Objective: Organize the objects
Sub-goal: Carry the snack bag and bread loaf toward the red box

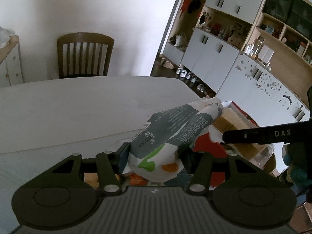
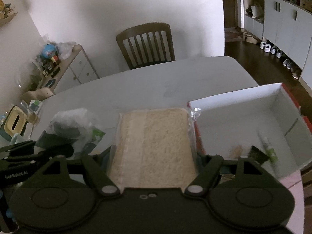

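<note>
My left gripper [image 1: 154, 156] is shut on a grey and white snack bag [image 1: 175, 132] with green and orange print, held up above the white table [image 1: 78, 107]. My right gripper [image 2: 156, 156] is shut on a clear-wrapped pack of sliced bread [image 2: 154, 148], its jaws pressing both long sides. The two grippers hang side by side, left of an open white box with red outer walls [image 2: 288, 105]. The snack bag [image 2: 72, 124] shows at the left of the right wrist view. One finger of my right gripper [image 1: 253, 135] crosses the right of the left wrist view.
A dark packet and something green [image 2: 261, 154] lie in the box. A wooden chair [image 2: 146, 44] stands behind the table. A tissue box [image 2: 13, 122] sits at the table's left edge, beside a cluttered sideboard [image 2: 58, 62]. Cabinets and shoes [image 1: 187, 74] line the right wall.
</note>
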Motion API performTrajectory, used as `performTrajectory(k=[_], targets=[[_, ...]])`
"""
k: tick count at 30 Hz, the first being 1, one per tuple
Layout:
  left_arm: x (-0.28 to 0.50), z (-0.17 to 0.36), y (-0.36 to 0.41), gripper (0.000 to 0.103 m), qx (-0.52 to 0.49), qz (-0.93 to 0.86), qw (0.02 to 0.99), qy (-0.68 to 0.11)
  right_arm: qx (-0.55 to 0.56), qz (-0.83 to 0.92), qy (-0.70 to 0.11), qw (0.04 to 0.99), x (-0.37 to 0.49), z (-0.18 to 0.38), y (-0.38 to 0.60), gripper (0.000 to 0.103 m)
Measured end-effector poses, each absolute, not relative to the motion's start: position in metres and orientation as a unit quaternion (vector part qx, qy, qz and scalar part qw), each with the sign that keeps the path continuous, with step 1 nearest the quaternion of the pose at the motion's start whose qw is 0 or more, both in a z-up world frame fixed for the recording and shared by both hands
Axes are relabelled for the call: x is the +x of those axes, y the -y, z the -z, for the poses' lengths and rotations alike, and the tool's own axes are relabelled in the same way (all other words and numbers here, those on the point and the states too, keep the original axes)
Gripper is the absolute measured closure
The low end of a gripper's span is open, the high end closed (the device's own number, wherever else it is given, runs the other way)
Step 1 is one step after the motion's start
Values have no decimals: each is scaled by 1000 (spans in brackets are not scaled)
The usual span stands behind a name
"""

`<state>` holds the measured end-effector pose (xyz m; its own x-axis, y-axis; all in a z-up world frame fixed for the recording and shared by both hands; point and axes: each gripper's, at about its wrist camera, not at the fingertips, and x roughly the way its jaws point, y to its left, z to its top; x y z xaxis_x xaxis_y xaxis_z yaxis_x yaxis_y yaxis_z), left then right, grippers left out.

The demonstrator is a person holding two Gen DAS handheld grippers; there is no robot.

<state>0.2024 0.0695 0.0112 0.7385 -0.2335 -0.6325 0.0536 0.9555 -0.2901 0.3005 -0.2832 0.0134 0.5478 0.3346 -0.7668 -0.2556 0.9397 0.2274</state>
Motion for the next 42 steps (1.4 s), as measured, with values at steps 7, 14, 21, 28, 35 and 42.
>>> performTrajectory(k=[7, 14, 21, 28, 35, 42], targets=[[215, -15, -15, 49, -129, 88, 924, -349, 44, -158, -441, 883, 299, -17, 330, 26], [234, -15, 44, 49, -122, 96, 924, -350, 48, -143, -443, 884, 306, -13, 378, 26], [259, -9, 95, 49, -114, 100, 922, -356, 44, -133, -437, 888, 318, -11, 426, 26], [288, 5, 135, 49, -106, 86, 920, -368, 41, -125, -444, 886, 335, 1, 461, 26], [320, 29, 162, 49, -92, 57, 914, -391, 33, -136, -452, 881, 350, 16, 477, 26], [352, 55, 172, 49, -82, 20, 900, -427, 5, -151, -474, 867, 370, 44, 470, 26]])
